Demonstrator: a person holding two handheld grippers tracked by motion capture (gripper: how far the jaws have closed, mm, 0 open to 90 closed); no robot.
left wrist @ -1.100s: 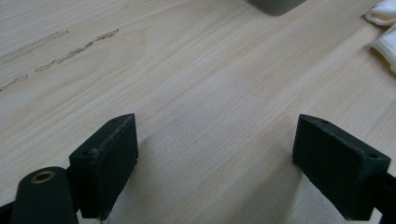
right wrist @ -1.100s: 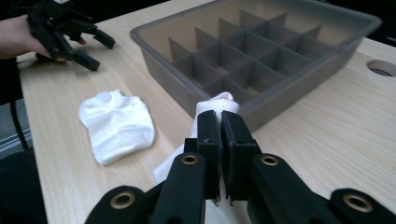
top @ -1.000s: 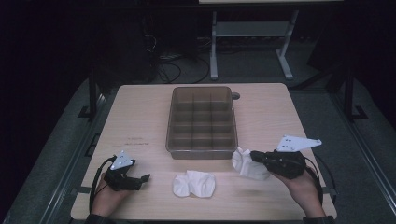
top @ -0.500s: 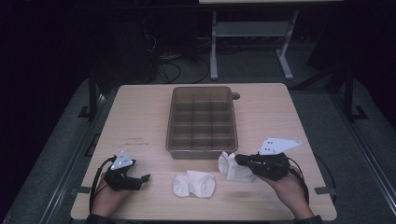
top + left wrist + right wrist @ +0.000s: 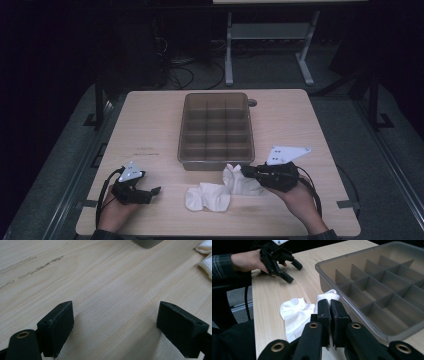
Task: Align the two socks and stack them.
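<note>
One sock (image 5: 239, 181) in right hand-held gripper (image 5: 246, 171)

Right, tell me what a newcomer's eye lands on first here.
Probably the grey divided tray in the middle of the pale wooden table, its compartments bare. Next, the white socks in front of it: one sock is pinched in the right gripper, the other sock lies loose beside it. The left gripper rests open at the table's near left.
</note>
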